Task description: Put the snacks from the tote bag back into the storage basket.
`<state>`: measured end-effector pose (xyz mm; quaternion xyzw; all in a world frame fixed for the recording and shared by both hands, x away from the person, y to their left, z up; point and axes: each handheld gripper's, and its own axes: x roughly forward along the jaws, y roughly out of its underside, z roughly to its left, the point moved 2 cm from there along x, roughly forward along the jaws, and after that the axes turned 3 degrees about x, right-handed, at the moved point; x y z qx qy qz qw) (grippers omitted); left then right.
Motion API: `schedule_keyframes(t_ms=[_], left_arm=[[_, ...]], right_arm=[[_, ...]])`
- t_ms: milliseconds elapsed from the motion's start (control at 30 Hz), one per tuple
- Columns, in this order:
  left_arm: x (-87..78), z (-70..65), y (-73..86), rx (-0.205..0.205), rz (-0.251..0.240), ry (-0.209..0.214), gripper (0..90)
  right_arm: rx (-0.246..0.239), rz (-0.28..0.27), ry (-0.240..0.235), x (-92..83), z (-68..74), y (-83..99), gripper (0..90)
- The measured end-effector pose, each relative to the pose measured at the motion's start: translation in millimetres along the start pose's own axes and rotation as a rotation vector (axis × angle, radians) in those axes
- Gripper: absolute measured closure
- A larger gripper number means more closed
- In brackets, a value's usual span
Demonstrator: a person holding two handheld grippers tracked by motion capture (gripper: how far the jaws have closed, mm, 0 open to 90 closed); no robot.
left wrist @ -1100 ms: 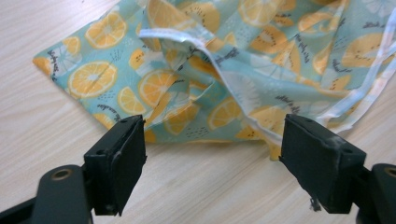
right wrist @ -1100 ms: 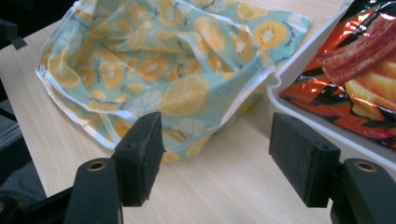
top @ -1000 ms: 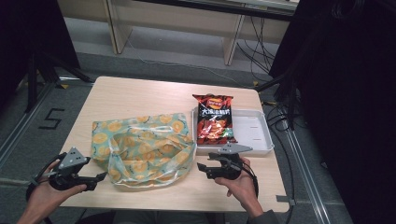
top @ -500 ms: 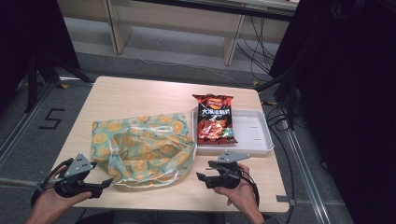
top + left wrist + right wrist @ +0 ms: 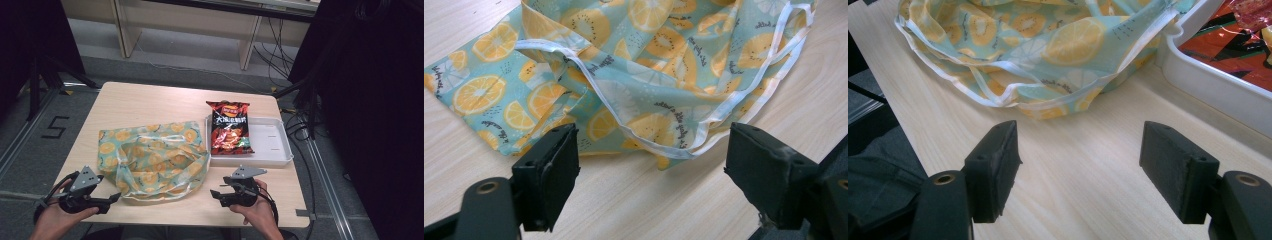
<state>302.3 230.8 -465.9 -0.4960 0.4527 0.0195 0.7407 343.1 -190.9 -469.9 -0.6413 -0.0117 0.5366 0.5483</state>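
- Left gripper (image 5: pixel 114 198): you hold it at the surface's near left corner, jaws spread wide with nothing between them. In the left gripper view the bag's white-trimmed mouth edge lies just beyond the pads, not touching them.
- Bag (image 5: pixel 155 157): a thin, translucent pouch printed with orange slices on pale green, lying crumpled and flat on the surface's near-centre, long axis running left to right. Its right end sits against the tray's left wall.
- Right gripper (image 5: pixel 216 193): held near the front edge, right of centre, jaws wide and empty, aimed leftward at the bag's near right corner. Both grippers stand about equally close to the bag, one at each end.
- Tray (image 5: pixel 280 156): white, at the right edge, carrying a red crisp packet (image 5: pixel 229 127) that lies along its left side.
- Judgement: the bag's mouth hem is the likely target; the film looks slippery and slack.
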Motion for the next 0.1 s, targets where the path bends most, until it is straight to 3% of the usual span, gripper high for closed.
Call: schedule_keyframes(t_ms=[67, 100], left_arm=[[0.3, 1.0, 0.3, 0.008, 0.008, -0.004, 20.8], [2.4, -0.3, 0.4, -0.017, -0.019, -0.003, 20.8]], right_arm=[[0.000, 0.002, 0.001, 0.2, 0.0, -0.1, 32.8], [-0.001, 0.005, 0.002, 0.2, -0.1, 0.0, 32.8]])
